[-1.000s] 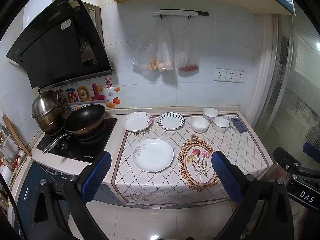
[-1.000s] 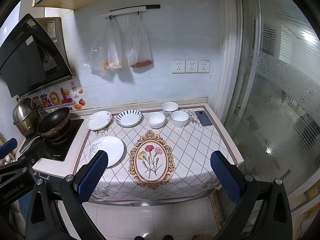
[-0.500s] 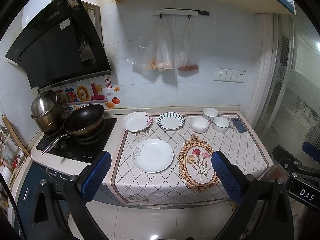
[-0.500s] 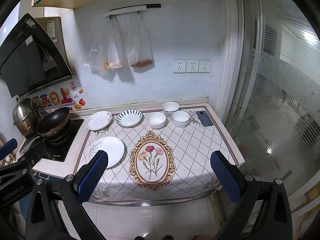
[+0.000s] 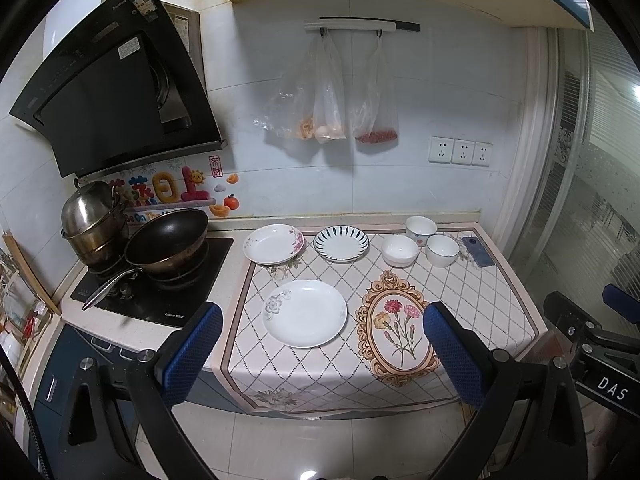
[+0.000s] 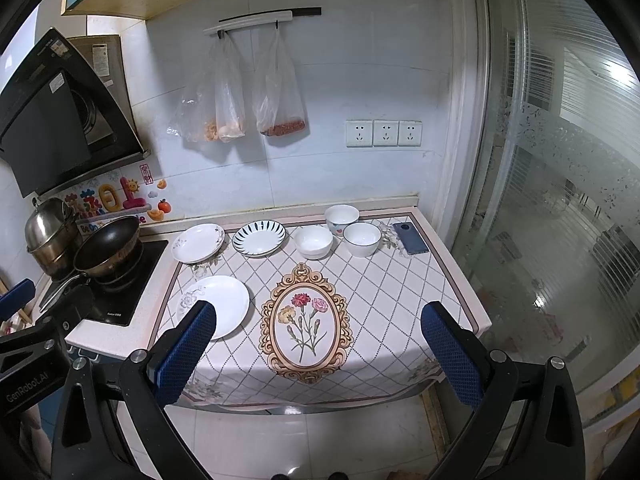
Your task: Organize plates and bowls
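Three plates lie on the patterned cloth: a white plate [image 5: 305, 313] [image 6: 214, 306] near the front, a flowered plate [image 5: 273, 243] [image 6: 198, 242] at the back left, and a blue-striped plate [image 5: 341, 243] [image 6: 259, 237] beside it. Three white bowls [image 5: 399, 250] [image 6: 313, 242] cluster at the back right. My left gripper [image 5: 322, 354] is open and empty, well short of the counter. My right gripper [image 6: 318, 354] is likewise open, empty and back from the counter edge.
A black wok [image 5: 166, 242] and a steel pot [image 5: 90, 216] sit on the cooktop at left. A dark phone [image 5: 478, 251] lies at the back right corner. Plastic bags [image 5: 328, 92] hang on the wall. A glass sliding door [image 6: 560, 200] stands at right.
Both views have crept slightly nearer the counter; nothing on it has moved and both grippers stay open.
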A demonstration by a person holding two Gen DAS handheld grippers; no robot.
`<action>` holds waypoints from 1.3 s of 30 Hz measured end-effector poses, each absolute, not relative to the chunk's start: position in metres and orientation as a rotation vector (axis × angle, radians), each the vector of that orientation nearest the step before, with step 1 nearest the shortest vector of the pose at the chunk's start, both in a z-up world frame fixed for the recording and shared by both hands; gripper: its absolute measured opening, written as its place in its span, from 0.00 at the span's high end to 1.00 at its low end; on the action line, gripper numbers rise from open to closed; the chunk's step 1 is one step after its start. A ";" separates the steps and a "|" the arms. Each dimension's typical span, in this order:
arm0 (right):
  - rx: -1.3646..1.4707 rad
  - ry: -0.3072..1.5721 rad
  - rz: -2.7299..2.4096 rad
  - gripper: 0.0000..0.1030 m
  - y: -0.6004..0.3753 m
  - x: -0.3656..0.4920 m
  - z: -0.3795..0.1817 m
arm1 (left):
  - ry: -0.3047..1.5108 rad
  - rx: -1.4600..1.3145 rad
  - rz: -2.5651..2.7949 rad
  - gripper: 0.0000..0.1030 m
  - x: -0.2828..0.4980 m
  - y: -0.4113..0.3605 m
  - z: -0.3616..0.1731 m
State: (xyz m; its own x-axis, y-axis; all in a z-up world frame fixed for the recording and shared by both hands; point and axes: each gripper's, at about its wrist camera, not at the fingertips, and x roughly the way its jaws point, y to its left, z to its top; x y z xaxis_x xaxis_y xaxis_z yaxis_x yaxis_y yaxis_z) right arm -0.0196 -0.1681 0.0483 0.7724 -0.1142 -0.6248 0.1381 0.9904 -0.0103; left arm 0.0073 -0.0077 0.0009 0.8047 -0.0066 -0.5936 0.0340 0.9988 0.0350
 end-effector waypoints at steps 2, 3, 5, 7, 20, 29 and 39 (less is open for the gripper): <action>0.037 0.673 -0.137 0.00 -0.168 -0.021 0.048 | 0.637 0.044 -0.023 0.00 0.009 -0.008 0.000; 0.037 0.673 -0.137 0.00 -0.168 -0.020 0.048 | 0.638 0.043 -0.023 0.00 0.010 -0.008 -0.001; 0.035 0.672 -0.138 0.00 -0.168 -0.020 0.048 | 0.638 0.043 -0.023 0.00 0.012 -0.008 -0.001; 0.037 0.672 -0.139 0.00 -0.169 -0.019 0.048 | 0.638 0.043 -0.023 0.00 0.011 -0.008 -0.001; 0.042 0.677 -0.140 0.00 -0.166 -0.007 0.048 | 0.632 0.038 -0.028 0.00 0.016 -0.003 -0.002; 0.106 0.657 -0.126 0.00 -0.164 0.000 0.041 | 0.620 0.034 -0.035 0.00 0.036 0.017 -0.008; 0.226 0.843 0.011 0.00 -0.151 0.095 -0.054 | 0.845 -0.026 0.051 0.00 0.148 0.087 -0.098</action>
